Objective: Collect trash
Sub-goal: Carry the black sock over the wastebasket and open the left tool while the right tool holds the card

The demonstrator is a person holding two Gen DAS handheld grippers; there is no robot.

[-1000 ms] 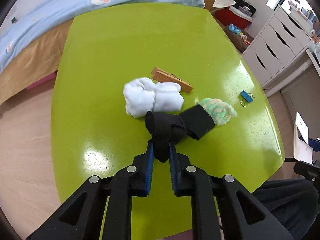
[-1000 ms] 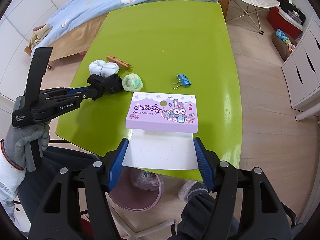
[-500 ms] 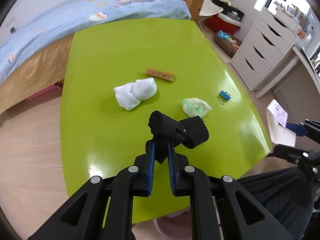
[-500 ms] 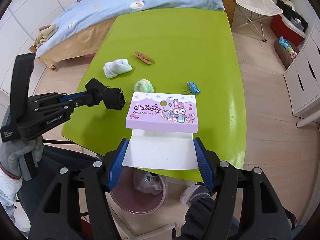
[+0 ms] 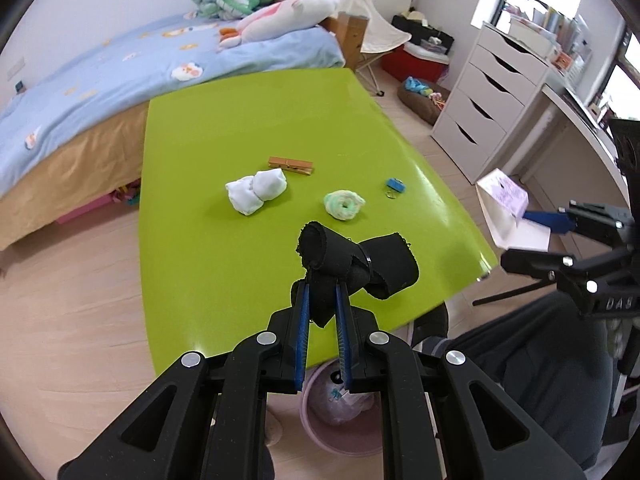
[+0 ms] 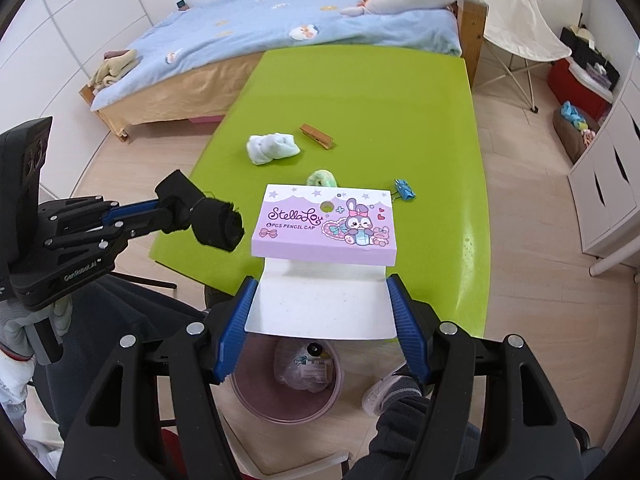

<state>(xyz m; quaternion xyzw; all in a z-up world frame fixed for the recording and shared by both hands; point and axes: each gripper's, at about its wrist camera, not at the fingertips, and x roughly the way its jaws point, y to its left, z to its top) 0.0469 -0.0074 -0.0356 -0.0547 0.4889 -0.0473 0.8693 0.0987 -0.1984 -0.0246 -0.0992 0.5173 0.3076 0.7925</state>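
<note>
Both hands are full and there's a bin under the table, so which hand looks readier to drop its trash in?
Probably the right. The right gripper holds the box almost directly above the bin. The left gripper holds the black cloth farther to the side.

A bedroom in a home, likely a child's. Shown by a bed with a blue cartoon-print cover running along the far edge of a lime-green table, plush toys piled at its head, a white drawer unit beneath a window, a folding chair, a red box on the wood floor, and a pink bin below the table's near edge.
</note>
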